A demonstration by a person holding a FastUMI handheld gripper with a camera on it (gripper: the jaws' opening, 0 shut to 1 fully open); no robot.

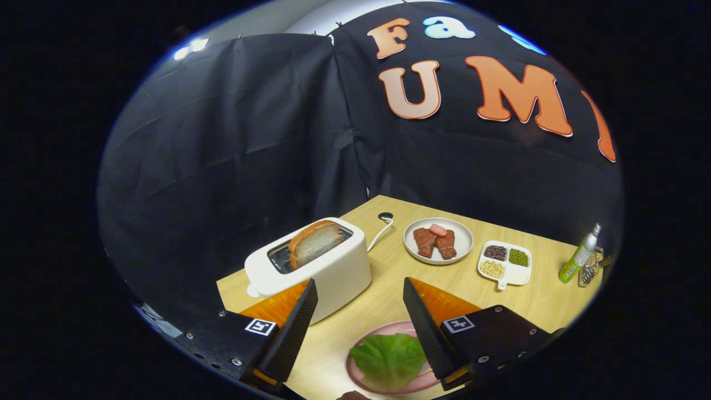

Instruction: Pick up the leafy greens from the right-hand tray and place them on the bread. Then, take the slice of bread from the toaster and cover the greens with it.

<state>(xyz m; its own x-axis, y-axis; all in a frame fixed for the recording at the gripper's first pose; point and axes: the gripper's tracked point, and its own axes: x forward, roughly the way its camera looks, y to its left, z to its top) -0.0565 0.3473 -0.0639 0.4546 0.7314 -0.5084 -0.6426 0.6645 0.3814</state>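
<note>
The hand-held gripper (360, 300) hung with fingers spread wide, holding nothing. Between them, nearest, a crinkled green lettuce leaf (389, 358) lay on a round pink plate (355, 371); it looked light, soft and easily torn, best pinched gently at its thicker edge. Beyond stood the white toaster (333, 272), a stiff brown-crusted bread slice (314, 243) poking from its slot.

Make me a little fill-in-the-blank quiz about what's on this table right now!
1. The slice of bread stands in the ____.
2. The lettuce leaf lies on a ____ plate.
3. The gripper fingers are ____, holding nothing.
4. The divided dish sits between the meat plate and the green ____.

Missing words: toaster; pink; open; bottle
</note>
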